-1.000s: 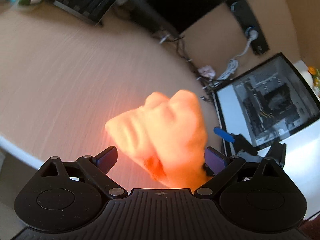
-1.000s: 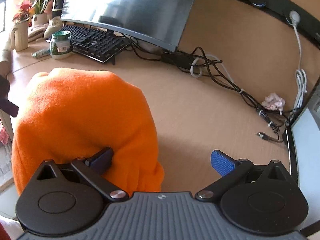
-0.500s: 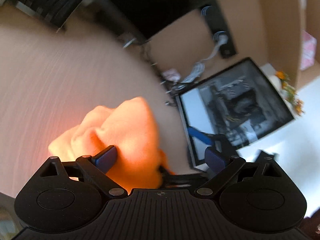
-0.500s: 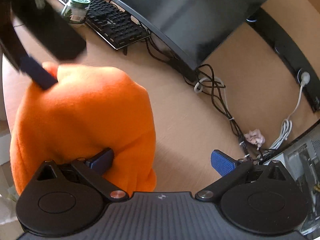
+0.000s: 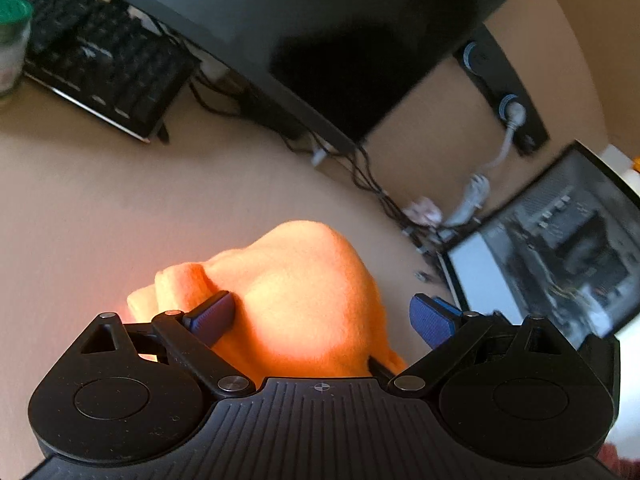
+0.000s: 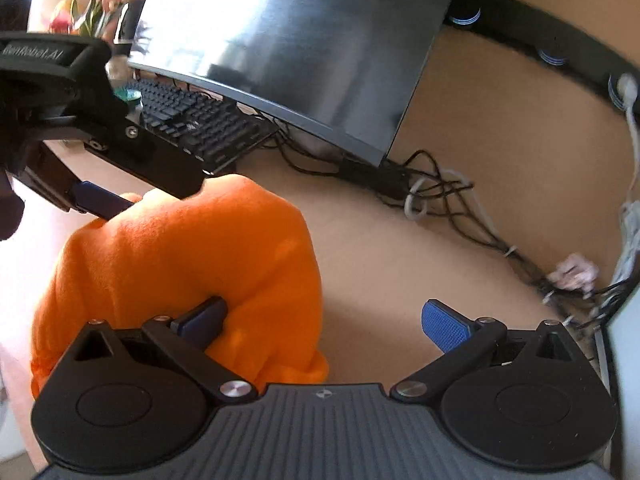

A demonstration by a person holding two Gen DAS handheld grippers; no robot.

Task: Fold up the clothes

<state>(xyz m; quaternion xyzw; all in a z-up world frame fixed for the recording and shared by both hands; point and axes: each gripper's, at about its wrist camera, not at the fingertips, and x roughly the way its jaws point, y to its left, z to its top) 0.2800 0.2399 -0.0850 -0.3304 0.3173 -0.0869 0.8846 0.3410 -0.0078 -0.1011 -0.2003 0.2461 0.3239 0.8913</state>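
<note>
The left claw (image 5: 320, 316) stands released, the cloth (image 5: 304, 300) bunched between its fingers and against the left one. The right claw (image 6: 324, 320) is released too, cloth draped over its left finger only (loosely, I judge), so it could slide off. Ahead lie cables (image 6: 436, 196); the desk (image 6: 400, 280) right of the cloth is bare.

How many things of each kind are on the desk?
Orange cloth: 1
Keyboard: 1
Monitor: 1
Jar: 1
Computer case: 1
Grippers: 2, left gripper, right gripper
Total: 7
</note>
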